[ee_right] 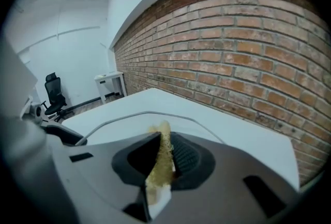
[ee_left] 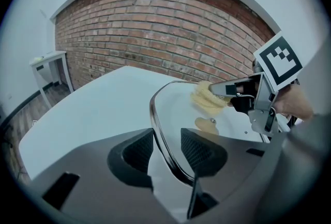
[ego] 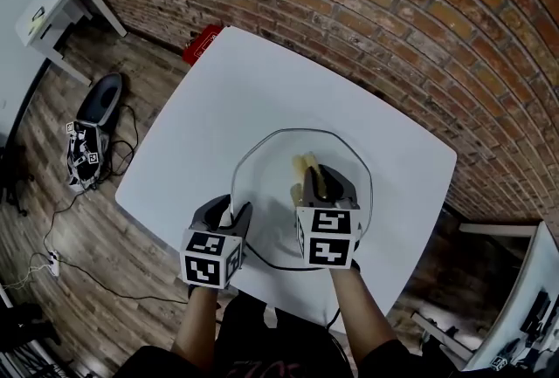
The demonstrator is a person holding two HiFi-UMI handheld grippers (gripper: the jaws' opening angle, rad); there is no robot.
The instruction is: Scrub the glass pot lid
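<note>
The round glass pot lid (ego: pixel 272 160) (ee_left: pixel 173 106) (ee_right: pixel 132 116) sat on the white square surface (ego: pixel 218 88), toward its near-right part, w/ the near edge of the surface just under both hands. The left tool (ego: pixel 231 213) (ee_left: pixel 168 154) straddled the lid's metal rim at its left-near side. The rim ran between the pads, and they looked clamped onto it, steadying the lid (whether it lay flat or was tipped up a bit, I couldn't tell). The right tool (ego: pixel 321 182) (ee_right: pixel 164 158) was pinched on a yellow scrubbing sponge (ego: pixel 305 167) (ee_left: pixel 207 98) (ee_right: pixel 161 163), whose free end stuck out past the fingertips. What mattered for the coming move was that the glass lay directly ahead of and below that sponge end, which hung over the lid's middle. Contact w/ the glass couldn't be confirmed. The right tool was the working one, so prob. the next need was to press the sponge down and stroke across the glass. There was room to the far and right sides of the lid and bare surface beyond that. Strokes toward the near-left would run into the left tool, so I'd keep them short there. The red brick wall (ego: pixel 349 10) stood well clear.
</note>
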